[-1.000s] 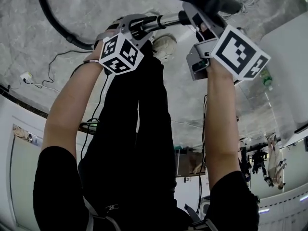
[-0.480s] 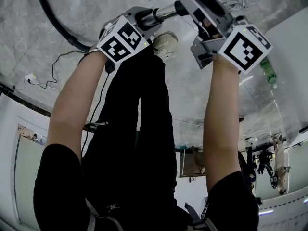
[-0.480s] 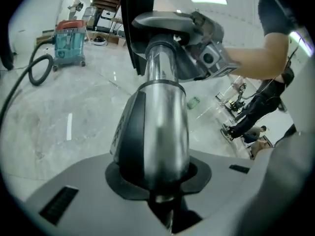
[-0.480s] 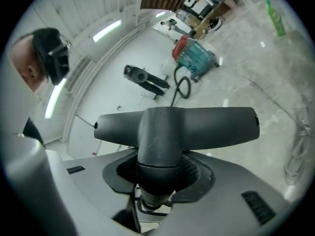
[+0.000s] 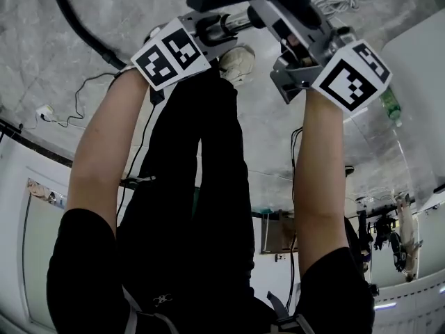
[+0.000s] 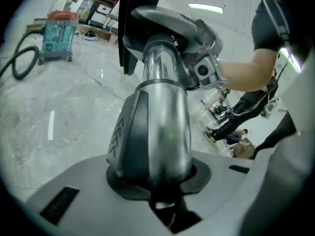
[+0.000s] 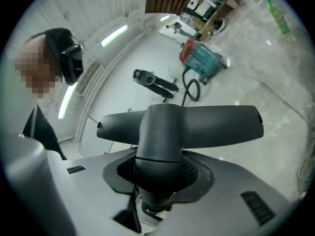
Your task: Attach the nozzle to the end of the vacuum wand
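In my left hand-held gripper [image 6: 155, 191], jaws just tightened, I clamp the glossy metal wand [image 6: 162, 107]; my right hand-held gripper [image 7: 156, 193] pinches the matte T-shaped nozzle [image 7: 182, 124].

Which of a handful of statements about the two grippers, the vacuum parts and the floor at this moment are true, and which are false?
1. The left gripper has the metal vacuum wand between its fingers. True; the fingers have just been closing on it.
2. The right gripper is empty. False: it grips the black T-shaped nozzle by its neck.
3. A teal vacuum canister stands on the floor. True.
4. The nozzle lies on the floor. False: the right gripper holds it up in the air.
5. The hose is white. False: it is black.
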Demonstrator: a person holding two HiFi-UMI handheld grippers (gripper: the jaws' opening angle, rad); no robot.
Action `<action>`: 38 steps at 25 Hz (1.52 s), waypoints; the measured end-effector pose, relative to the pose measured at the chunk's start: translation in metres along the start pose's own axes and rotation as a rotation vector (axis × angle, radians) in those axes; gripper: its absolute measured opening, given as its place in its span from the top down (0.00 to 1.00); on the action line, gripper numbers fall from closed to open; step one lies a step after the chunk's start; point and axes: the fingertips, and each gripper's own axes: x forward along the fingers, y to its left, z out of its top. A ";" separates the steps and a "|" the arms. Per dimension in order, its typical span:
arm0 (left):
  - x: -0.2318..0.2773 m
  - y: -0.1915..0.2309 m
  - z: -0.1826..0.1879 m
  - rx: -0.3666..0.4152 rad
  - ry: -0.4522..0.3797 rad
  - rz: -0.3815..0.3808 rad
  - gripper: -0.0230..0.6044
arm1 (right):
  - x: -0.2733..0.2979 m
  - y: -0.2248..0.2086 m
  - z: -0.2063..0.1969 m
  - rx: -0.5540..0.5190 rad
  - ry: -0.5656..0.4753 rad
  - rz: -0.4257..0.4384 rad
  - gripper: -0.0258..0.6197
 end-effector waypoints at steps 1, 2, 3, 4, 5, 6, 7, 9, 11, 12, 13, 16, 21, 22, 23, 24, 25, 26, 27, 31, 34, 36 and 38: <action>-0.002 -0.004 0.003 -0.005 -0.002 -0.033 0.79 | 0.000 0.005 0.002 -0.015 -0.012 0.065 0.70; -0.002 -0.005 0.005 -0.011 -0.001 -0.042 0.79 | -0.001 0.005 0.004 -0.010 -0.028 0.078 0.70; 0.001 -0.003 0.007 -0.017 0.003 -0.027 0.80 | -0.002 -0.001 0.005 0.009 -0.043 0.043 0.70; 0.005 0.000 0.008 -0.023 0.007 0.003 0.80 | -0.005 -0.010 0.005 0.039 -0.055 -0.029 0.70; 0.010 0.003 0.010 -0.027 0.011 0.039 0.80 | -0.008 -0.021 0.004 0.078 -0.060 -0.129 0.70; 0.015 0.005 0.011 -0.029 0.014 0.070 0.80 | -0.012 -0.032 0.002 0.122 -0.062 -0.243 0.70; 0.018 0.006 0.012 -0.026 0.015 0.090 0.80 | -0.016 -0.040 0.000 0.164 -0.063 -0.358 0.70; 0.022 0.005 0.014 -0.013 0.013 0.101 0.80 | -0.024 -0.049 -0.002 0.227 -0.067 -0.531 0.70; 0.022 0.004 0.015 -0.003 0.008 0.093 0.80 | -0.024 -0.045 0.000 0.222 -0.071 -0.530 0.70; 0.020 0.004 0.016 0.000 0.002 0.083 0.80 | -0.020 -0.039 0.002 0.186 -0.073 -0.455 0.70; 0.017 0.003 0.017 0.001 -0.006 0.062 0.80 | -0.016 -0.030 0.005 0.130 -0.078 -0.341 0.70; 0.007 -0.009 0.014 -0.007 -0.009 -0.057 0.80 | -0.004 0.000 0.002 0.011 -0.076 0.044 0.71; 0.015 -0.008 0.011 -0.012 0.011 -0.045 0.80 | -0.010 -0.016 -0.003 0.068 -0.125 -0.033 0.71; 0.018 -0.007 0.012 -0.008 0.010 -0.024 0.80 | -0.014 -0.021 -0.004 0.091 -0.143 -0.100 0.71; 0.021 -0.007 0.012 -0.004 0.010 -0.008 0.80 | -0.019 -0.025 -0.006 0.113 -0.144 -0.156 0.71; 0.023 -0.007 0.011 0.000 0.013 0.001 0.80 | -0.024 -0.028 -0.010 0.131 -0.125 -0.195 0.71; 0.026 -0.008 0.009 0.004 0.017 0.006 0.80 | -0.030 -0.029 -0.014 0.139 -0.091 -0.219 0.71; 0.027 -0.010 0.009 0.008 0.019 0.007 0.80 | -0.035 -0.029 -0.018 0.140 -0.048 -0.234 0.71; 0.029 -0.013 0.009 0.013 0.020 0.007 0.80 | -0.041 -0.028 -0.021 0.137 -0.004 -0.243 0.70; 0.033 -0.018 0.008 0.026 0.011 0.028 0.80 | -0.050 -0.025 -0.028 0.127 0.137 -0.304 0.68; 0.037 -0.010 0.005 0.015 0.015 0.064 0.80 | -0.053 -0.031 -0.026 0.179 0.170 -0.368 0.67; 0.038 -0.004 0.007 0.002 0.018 0.080 0.80 | -0.062 -0.034 -0.018 0.212 0.164 -0.389 0.67; 0.036 -0.002 0.012 -0.001 0.014 0.081 0.80 | -0.068 -0.032 -0.008 0.224 0.144 -0.373 0.67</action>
